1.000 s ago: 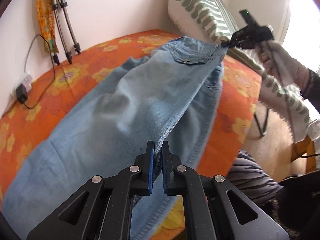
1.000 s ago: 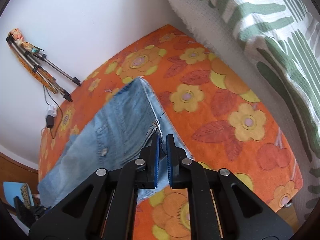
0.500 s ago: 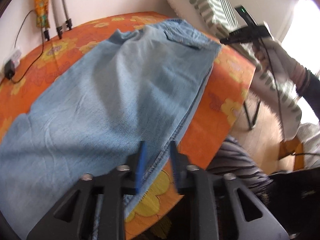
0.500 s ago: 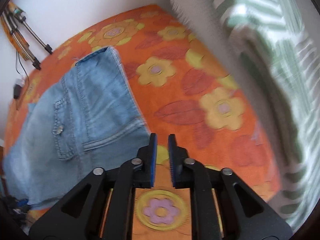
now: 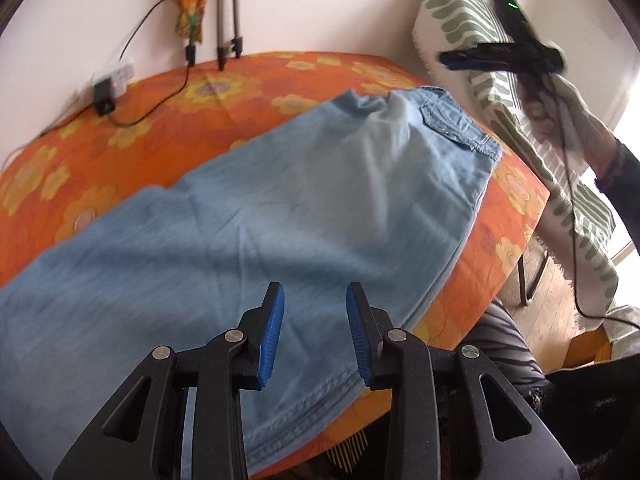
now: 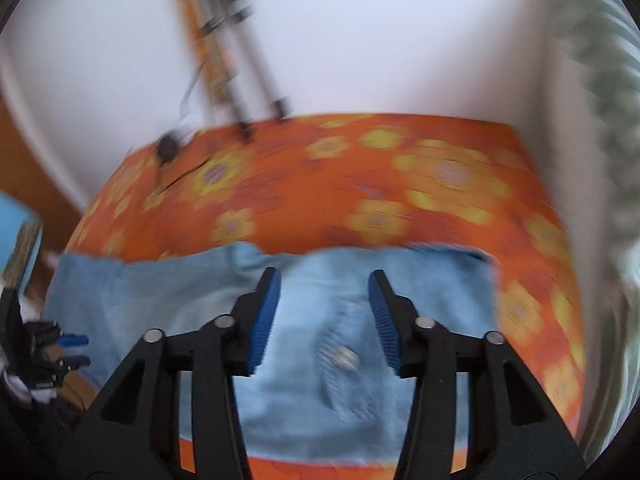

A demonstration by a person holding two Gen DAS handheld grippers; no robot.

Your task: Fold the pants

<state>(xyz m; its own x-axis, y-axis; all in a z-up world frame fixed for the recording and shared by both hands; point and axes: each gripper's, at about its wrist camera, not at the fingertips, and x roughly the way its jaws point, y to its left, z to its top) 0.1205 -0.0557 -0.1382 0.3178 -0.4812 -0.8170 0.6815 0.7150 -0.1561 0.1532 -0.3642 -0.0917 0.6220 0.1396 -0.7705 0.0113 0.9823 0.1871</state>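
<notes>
**Hovering with both tools empty over pants laid out flat**

Looking along the left gripper [image 5: 315, 330], its blue-padded fingers stand well apart with nothing between them, poised over the near hem end of the pants [image 5: 280, 208]. The denim lies spread lengthwise across the orange flowered cover [image 5: 224, 88], legs stacked one on the other, waistband and back pocket at the far end. Such a lay suggests the lengthwise halving is done and the cloth was put down flat so a crosswise fold can start from a clean edge. The open fingers sit close to the hem, likely because that is the edge to pick up next. Farther off, the right gripper [image 5: 460, 62] is raised above the waistband, apart from the cloth (its jaw gap cannot be read from here). A power strip [image 5: 114, 76] and tripod legs [image 5: 228, 46] rest by the wall, well clear of the denim, and a green-patterned cushion [image 5: 456, 20] leans behind.

From the right wrist view, heavily blurred, the right gripper [image 6: 324, 316] is spread wide and holds nothing; the pocket end of the pants [image 6: 344, 360] lies directly below it on the cover [image 6: 440, 176]. The left tool shows small at the left margin.
</notes>
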